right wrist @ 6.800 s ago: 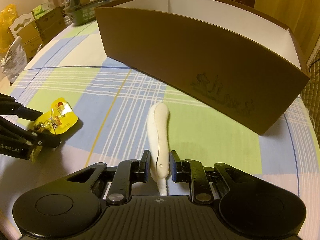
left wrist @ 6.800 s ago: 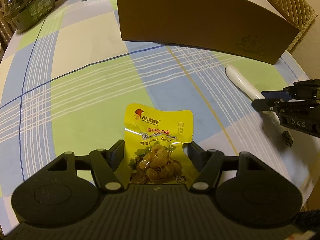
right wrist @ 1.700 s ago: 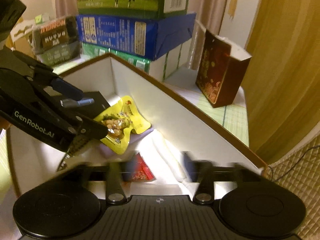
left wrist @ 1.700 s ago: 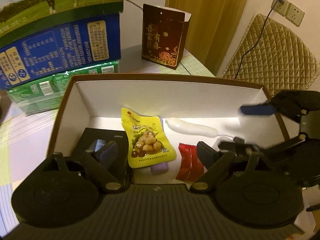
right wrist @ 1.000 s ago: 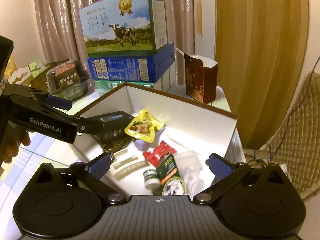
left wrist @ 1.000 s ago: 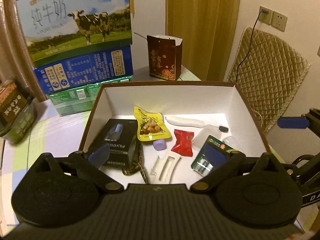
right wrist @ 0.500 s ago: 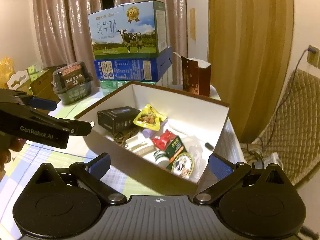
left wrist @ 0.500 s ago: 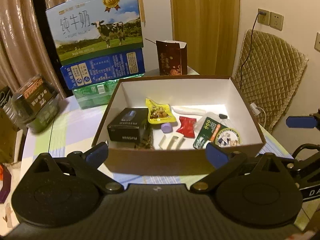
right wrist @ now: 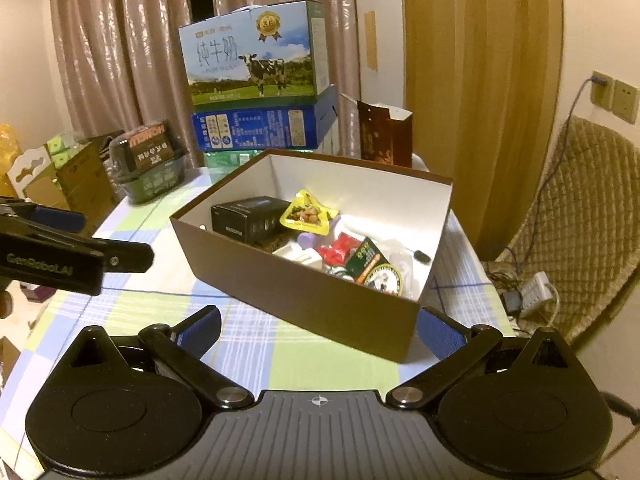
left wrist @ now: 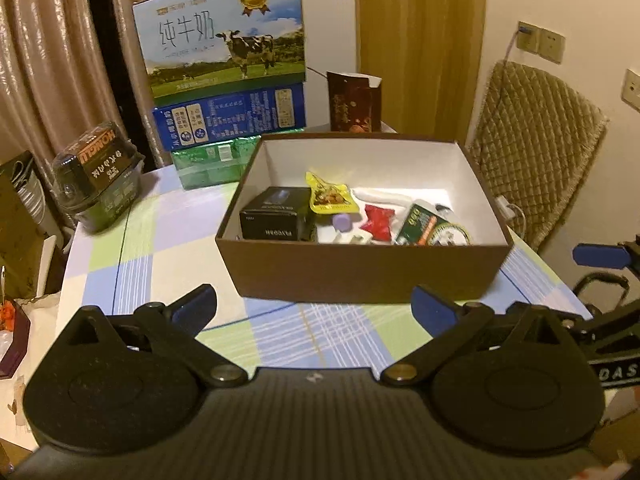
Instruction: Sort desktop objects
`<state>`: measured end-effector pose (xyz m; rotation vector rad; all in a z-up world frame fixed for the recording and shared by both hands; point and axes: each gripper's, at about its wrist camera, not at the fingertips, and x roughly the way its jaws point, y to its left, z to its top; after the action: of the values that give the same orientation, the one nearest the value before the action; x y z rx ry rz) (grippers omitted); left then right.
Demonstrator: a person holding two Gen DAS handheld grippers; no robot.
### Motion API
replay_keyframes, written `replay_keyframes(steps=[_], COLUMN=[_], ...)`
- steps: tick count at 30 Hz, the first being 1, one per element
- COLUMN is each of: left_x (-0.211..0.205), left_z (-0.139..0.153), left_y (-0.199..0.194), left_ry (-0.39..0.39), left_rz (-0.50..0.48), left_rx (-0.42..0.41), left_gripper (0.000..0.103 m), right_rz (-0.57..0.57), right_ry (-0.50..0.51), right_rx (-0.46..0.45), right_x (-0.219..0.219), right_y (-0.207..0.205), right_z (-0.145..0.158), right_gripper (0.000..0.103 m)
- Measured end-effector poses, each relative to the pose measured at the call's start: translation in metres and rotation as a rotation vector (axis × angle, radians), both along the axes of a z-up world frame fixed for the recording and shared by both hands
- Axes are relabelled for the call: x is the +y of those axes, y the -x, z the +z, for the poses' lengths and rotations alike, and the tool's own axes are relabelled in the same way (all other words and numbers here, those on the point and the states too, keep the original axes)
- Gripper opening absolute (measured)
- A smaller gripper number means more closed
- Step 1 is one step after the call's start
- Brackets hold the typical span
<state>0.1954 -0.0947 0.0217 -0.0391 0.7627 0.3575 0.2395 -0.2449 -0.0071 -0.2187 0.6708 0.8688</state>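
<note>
A brown cardboard box (left wrist: 360,272) with a white inside stands on the checked tablecloth; it also shows in the right wrist view (right wrist: 288,284). Inside lie a yellow snack pouch (left wrist: 329,197), a black carton (left wrist: 276,216), a red wrapper (left wrist: 379,221), a green packet (left wrist: 420,226) and a white toothbrush handle (left wrist: 380,195). My left gripper (left wrist: 314,310) is open and empty, held back from the box's near wall. My right gripper (right wrist: 318,330) is open and empty, near the box's front corner.
Stacked milk cartons (left wrist: 224,56) and a dark red paper bag (left wrist: 354,100) stand behind the box. A wrapped noodle pack (left wrist: 98,172) sits at the table's far left. A quilted chair (left wrist: 532,160) stands to the right. The tablecloth (left wrist: 312,332) lies before the box.
Both grippers have pulled back and away from the box, open and empty. The pouch and toothbrush, once on the cloth, now lie in the box.
</note>
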Motion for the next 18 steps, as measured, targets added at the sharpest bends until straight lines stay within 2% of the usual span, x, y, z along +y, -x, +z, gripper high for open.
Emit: replay_keyframes(steps=[18], left_x=[0.006], left_z=[-0.008], left_y=[0.056], left_ry=[0.023], left_rz=[-0.075], left_rx=[0.036], left_gripper=[0.102], right_rz=[-0.090], right_ry=[0.023], right_rx=[0.011], right_x=[-0.002], right_y=[0.061], right_z=[0.002], right_gripper=[0.101])
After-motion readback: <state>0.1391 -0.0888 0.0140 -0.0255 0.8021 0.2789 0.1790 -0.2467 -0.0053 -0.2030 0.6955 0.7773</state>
